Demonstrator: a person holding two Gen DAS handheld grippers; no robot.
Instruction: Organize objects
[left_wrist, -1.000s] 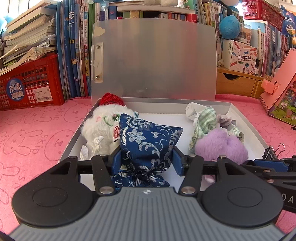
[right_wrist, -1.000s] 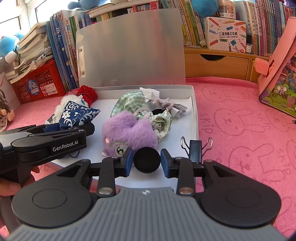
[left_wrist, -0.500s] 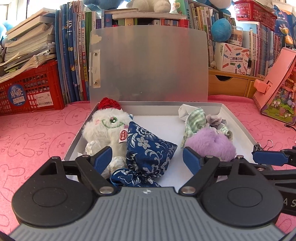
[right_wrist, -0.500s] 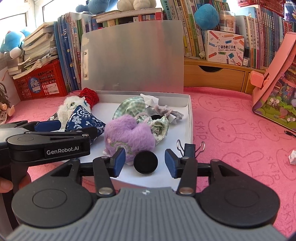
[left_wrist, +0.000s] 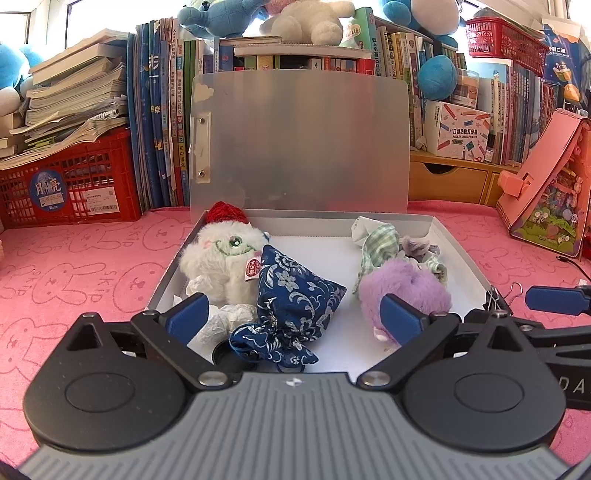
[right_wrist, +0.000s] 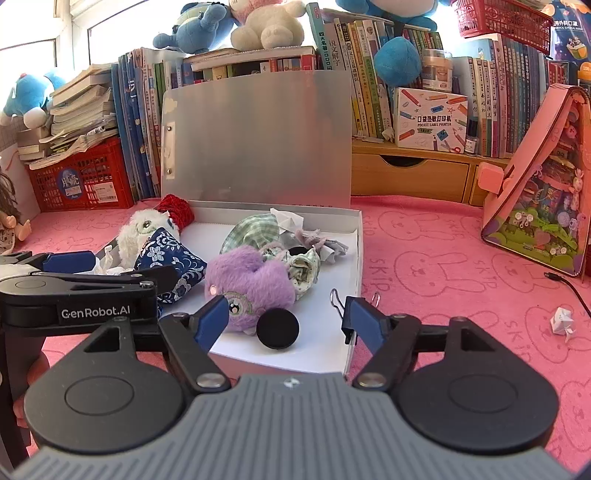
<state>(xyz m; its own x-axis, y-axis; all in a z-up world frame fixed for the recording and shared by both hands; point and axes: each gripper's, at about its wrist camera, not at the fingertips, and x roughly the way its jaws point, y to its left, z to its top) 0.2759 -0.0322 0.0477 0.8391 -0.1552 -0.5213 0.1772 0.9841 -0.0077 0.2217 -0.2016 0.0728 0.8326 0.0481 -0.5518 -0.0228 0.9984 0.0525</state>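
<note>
With both claws' jaws just opened, left claw (left_wrist: 291, 314) clear of the blue floral pouch (left_wrist: 295, 295) and right claw (right_wrist: 286, 325) clear of the black disc (right_wrist: 277, 328), I back off straight, snagging nothing in the white box (right_wrist: 352, 295).

Blue floral pouch (left_wrist: 295, 295), purple plush (left_wrist: 406, 288)

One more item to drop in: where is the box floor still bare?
Bare floor in the white box: the middle strip between the blue pouch and purple plush, running to the back wall, and the front right corner past the black disc. Left side by the white plush is crowded.
</note>
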